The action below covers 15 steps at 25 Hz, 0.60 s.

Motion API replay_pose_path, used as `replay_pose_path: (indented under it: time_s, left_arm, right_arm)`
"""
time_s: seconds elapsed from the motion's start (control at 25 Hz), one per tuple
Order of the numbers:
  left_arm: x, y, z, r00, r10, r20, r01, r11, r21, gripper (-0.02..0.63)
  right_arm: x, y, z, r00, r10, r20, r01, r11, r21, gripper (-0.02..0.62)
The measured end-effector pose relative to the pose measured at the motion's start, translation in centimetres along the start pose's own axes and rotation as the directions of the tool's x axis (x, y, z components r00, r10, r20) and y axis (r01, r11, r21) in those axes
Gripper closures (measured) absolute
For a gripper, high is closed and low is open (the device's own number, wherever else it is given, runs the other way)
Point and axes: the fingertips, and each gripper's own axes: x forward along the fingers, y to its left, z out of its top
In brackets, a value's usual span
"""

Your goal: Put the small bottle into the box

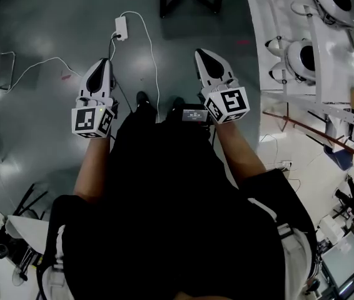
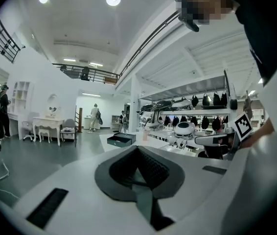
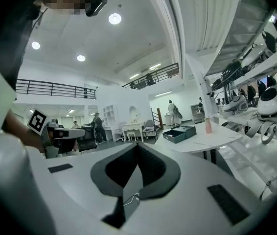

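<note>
Head view: a person in dark clothing holds the left gripper [image 1: 104, 62] and the right gripper [image 1: 204, 55] side by side over a grey floor [image 1: 39, 124], both pointing away from the body and well apart from each other. Each carries a marker cube at its rear end (left cube [image 1: 93, 120], right cube [image 1: 227, 104]). A white power strip [image 1: 121, 28] with a white cable [image 1: 154, 61] lies on the floor beyond the grippers. Shelving with white robot bodies [image 1: 302, 58] runs along the right edge.

Left gripper view: the jaws are brought fully together, pad against pad, with nothing between them. They point into an open hall.

Right gripper view: the jaws likewise meet along their length and hold nothing.

Task objects, right gripper view: the small bottle [image 3: 208, 126], pinkish, stands upright on a white tabletop [image 3: 212, 140] well beyond the jaws, to the right of centre. The box [image 3: 178, 133], dark and open, sits on the same tabletop just left of the small bottle, apart from it. The bottle is outside the box. Neither gripper touches either object.
</note>
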Motion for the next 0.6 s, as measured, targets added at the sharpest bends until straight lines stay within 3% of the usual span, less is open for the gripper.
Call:
replay_pose_path:
  time_s: [0.16, 0.36, 0.6]
  left_arm:
    - [-0.8, -0.9, 0.2, 1.000, -0.015, 0.009, 0.015, 1.000, 0.013, 0.591]
    - [-0.7, -1.9, 0.1, 0.996, -0.081, 0.023, 0.080, 0.997, 0.018, 0.591]
    - [-0.8, -1.9, 1.5, 0.990, -0.128, 0.067, 0.127, 0.992, 0.020, 0.591]
  right_arm:
    - [0.1, 1.9, -0.6, 0.998, 0.051, -0.023, -0.052, 0.999, -0.014, 0.563]
    - [-0.5, 2.0, 1.0, 1.000, 0.002, 0.010, -0.002, 1.000, -0.009, 0.563]
    - [-0.5, 3.3, 1.9, 0.999, 0.032, -0.006, -0.032, 0.998, -0.059, 0.563]
